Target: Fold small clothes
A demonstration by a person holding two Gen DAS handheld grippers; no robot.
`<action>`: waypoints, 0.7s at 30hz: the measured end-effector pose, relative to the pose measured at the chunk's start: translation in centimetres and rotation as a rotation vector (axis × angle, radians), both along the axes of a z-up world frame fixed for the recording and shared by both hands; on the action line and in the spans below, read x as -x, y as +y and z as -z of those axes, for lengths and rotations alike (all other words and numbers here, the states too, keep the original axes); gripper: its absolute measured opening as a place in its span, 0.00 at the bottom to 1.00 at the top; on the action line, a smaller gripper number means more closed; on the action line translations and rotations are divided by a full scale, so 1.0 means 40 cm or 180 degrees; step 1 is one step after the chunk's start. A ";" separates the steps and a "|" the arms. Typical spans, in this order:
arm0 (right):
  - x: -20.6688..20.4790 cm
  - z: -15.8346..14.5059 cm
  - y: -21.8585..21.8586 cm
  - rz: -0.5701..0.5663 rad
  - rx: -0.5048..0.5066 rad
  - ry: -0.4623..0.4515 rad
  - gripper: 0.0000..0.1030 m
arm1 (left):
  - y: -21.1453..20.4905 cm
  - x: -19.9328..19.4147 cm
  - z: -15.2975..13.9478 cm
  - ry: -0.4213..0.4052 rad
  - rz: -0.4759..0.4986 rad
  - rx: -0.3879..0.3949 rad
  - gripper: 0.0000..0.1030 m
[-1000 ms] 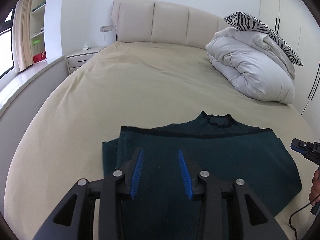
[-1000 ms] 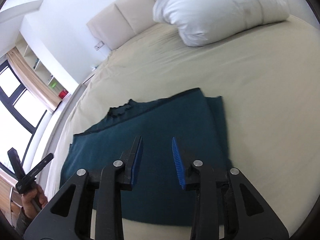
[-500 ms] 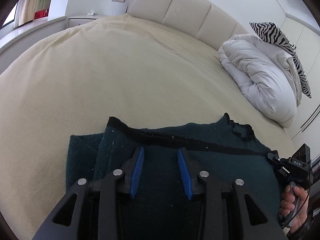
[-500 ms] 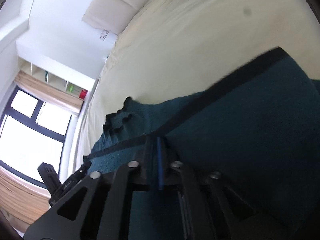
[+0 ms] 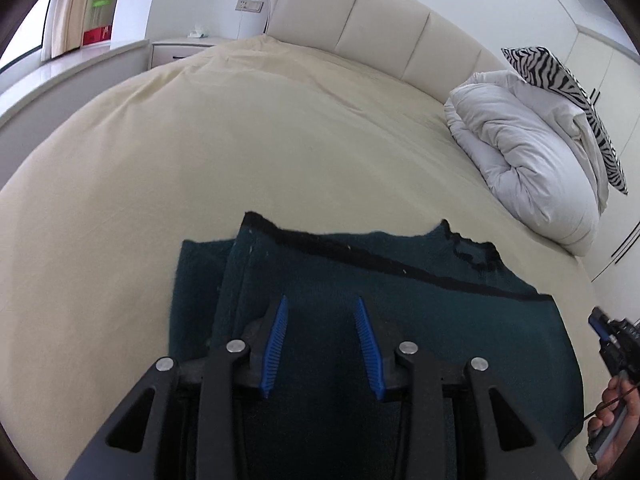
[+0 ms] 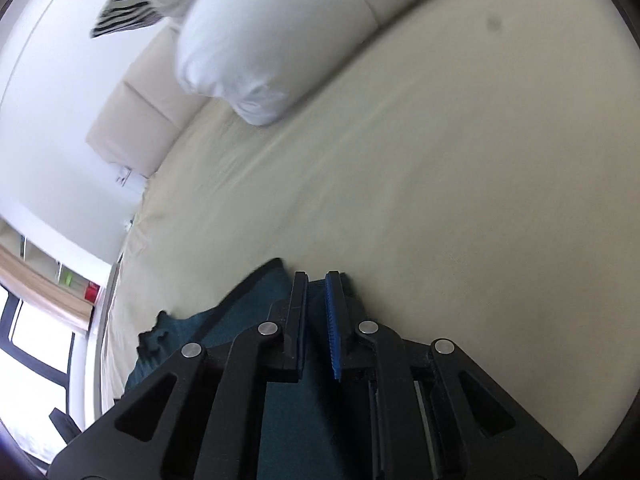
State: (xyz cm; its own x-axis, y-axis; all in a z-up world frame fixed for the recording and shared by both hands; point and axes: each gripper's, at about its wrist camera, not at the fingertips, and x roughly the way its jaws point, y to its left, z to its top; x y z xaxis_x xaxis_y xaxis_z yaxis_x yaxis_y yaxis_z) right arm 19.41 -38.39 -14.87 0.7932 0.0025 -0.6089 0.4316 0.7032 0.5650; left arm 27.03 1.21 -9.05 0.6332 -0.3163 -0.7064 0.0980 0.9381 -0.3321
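Note:
A dark green knit top (image 5: 400, 304) with black trim lies flat on the beige bed, sleeves folded in, its neck toward the headboard. My left gripper (image 5: 322, 312) is open and hovers just over the left part of the top. My right gripper (image 6: 316, 284) is at the top's right shoulder edge (image 6: 256, 292), jaws nearly together with a narrow gap; green cloth shows between them. The right gripper also shows at the right edge of the left wrist view (image 5: 612, 336), held by a hand.
The beige bed sheet (image 5: 280, 140) spreads wide beyond the top. A folded white duvet (image 5: 528, 152) with a zebra pillow (image 5: 560, 76) lies at the right. The padded headboard (image 5: 380, 32) and a nightstand (image 5: 180, 46) stand at the back.
My right gripper went from open over the top to nearly shut at its right shoulder edge. My left gripper stayed open and tilted down closer over the left side.

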 end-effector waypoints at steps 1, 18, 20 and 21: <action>0.013 -0.044 0.060 -0.0206 0.0136 -0.0128 0.16 | 0.000 0.034 -0.014 -0.0065 0.0039 0.0001 0.38; -0.007 0.171 0.400 -0.1344 -0.1035 -0.0192 0.39 | 0.007 0.179 0.043 -0.0058 0.0154 -0.0805 0.42; 0.035 0.172 0.299 -0.1040 -0.1020 -0.0211 0.37 | 0.010 0.178 0.044 -0.0060 0.0157 -0.0776 0.42; 0.066 0.166 0.254 -0.0866 -0.0994 -0.0205 0.36 | 0.012 0.178 0.045 -0.0063 0.0157 -0.0764 0.42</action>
